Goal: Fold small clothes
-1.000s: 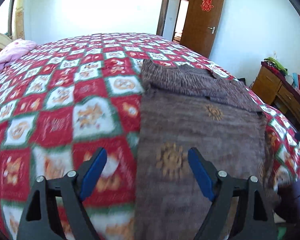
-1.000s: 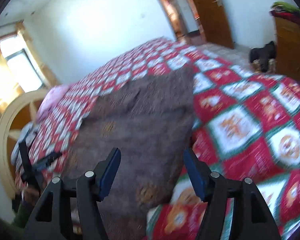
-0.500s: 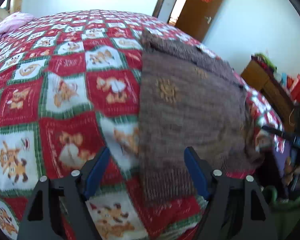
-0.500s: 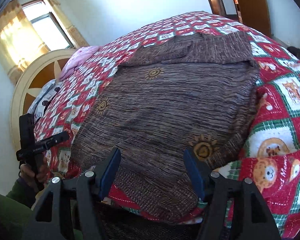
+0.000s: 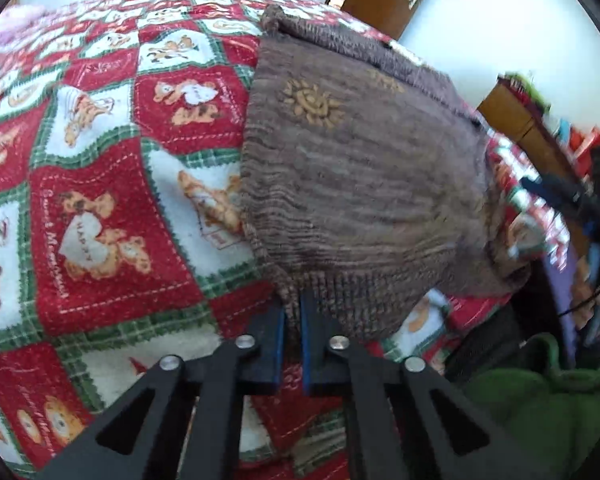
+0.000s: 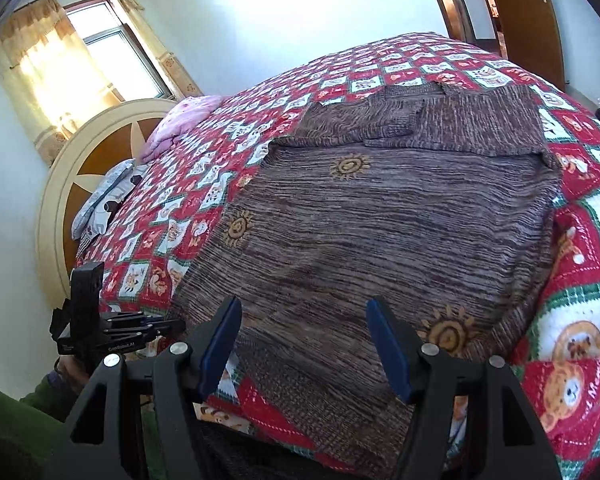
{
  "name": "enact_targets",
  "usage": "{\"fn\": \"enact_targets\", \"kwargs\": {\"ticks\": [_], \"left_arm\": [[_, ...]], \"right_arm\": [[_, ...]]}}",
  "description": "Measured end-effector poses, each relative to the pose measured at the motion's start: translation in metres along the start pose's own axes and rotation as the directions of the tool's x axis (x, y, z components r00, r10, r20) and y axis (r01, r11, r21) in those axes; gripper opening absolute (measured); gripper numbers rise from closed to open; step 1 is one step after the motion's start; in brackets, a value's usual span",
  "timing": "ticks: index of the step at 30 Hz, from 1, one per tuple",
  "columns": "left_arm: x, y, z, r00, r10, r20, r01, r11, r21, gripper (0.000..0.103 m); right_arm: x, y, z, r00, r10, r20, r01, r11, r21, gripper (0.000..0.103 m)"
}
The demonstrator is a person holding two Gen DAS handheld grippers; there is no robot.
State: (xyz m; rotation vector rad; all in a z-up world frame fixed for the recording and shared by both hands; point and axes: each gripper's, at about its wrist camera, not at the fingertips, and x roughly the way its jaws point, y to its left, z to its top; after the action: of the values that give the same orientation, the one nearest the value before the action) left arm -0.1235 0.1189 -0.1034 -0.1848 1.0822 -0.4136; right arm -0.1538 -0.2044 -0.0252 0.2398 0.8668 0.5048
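My left claw [image 5: 292,312] snaps together on the near left corner of the brown knitted sweater [image 5: 360,184] — half a second back those blue pads stood wide either side of that ribbed hem, and now they pinch it at the bed's edge. The weave bunches right at the tips, though the hem covers them, so I'd say I hold the knit alone and not the quilt under it, but I can't be sure. The sweater lies flat on the red-and-white teddy-bear quilt [image 5: 100,208], sleeves already turned in across its far end, hem toward me. My right claw [image 6: 304,340] has dropped in closer over the hem's other side and is still spread wide, cloth below the pads, nothing gripped. So one corner is secured; I reckon the right must close on its corner before I can lift the hem and carry it up toward the sleeves
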Motion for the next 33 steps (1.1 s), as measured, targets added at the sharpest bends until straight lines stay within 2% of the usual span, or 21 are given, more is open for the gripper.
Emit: {"fn": "enact_targets", "kwargs": {"ticks": [4,7,10,13,17,22,25,26,28,29,30,33], "left_arm": [[-0.009,-0.011,0.019,0.997,-0.057,0.057,0.057,0.998,-0.007,0.005],[-0.008,-0.027,0.047,0.989,-0.116,0.091,0.116,0.993,0.005,0.005],[0.001,-0.048,0.082,0.984,-0.148,0.100,0.144,0.989,0.045,0.005],[0.017,-0.062,0.118,0.981,-0.170,0.088,0.163,0.983,0.087,0.005],[0.043,-0.070,0.146,0.983,-0.179,0.048,0.173,0.978,0.121,0.005],[0.082,-0.074,0.176,0.991,-0.124,-0.045,0.128,0.987,0.101,0.005],[0.086,-0.075,0.184,0.992,-0.101,-0.072,0.108,0.988,0.112,0.005],[0.081,-0.075,0.187,0.991,-0.114,-0.072,0.122,0.984,0.126,0.010],[0.070,-0.075,0.192,0.991,-0.124,-0.055,0.131,0.980,0.150,0.029],[0.064,-0.074,0.196,0.992,-0.116,-0.039,0.121,0.980,0.160,0.056],[0.061,-0.072,0.198,0.994,-0.106,-0.023,0.109,0.980,0.164,0.077],[0.049,-0.065,0.205,0.994,-0.106,0.027,0.099,0.979,0.177,0.080]], "right_arm": [[0.005,-0.001,0.001,1.000,0.025,-0.005,-0.025,1.000,0.011,0.066],[0.011,-0.005,0.002,0.999,0.048,-0.007,-0.048,0.998,0.036,0.066],[0.018,-0.010,0.006,0.998,0.066,-0.011,-0.065,0.996,0.067,0.066],[0.023,-0.009,0.010,0.998,0.064,-0.010,-0.063,0.996,0.065,0.066],[0.031,-0.006,0.014,0.998,0.067,-0.018,-0.066,0.996,0.063,0.066],[0.054,0.001,0.022,0.997,0.071,-0.044,-0.068,0.996,0.055,0.066],[0.070,0.004,0.030,0.995,0.081,-0.063,-0.077,0.995,0.060,0.066],[0.076,0.007,0.033,0.994,0.088,-0.070,-0.085,0.995,0.055,0.066],[0.083,0.013,0.039,0.992,0.103,-0.075,-0.100,0.994,0.041,0.066],[0.087,0.015,0.041,0.991,0.107,-0.078,-0.104,0.994,0.038,0.066],[0.092,0.017,0.044,0.990,0.112,-0.083,-0.110,0.993,0.038,0.066],[0.108,0.027,0.050,0.985,0.138,-0.102,-0.135,0.990,0.031,0.066]]}}
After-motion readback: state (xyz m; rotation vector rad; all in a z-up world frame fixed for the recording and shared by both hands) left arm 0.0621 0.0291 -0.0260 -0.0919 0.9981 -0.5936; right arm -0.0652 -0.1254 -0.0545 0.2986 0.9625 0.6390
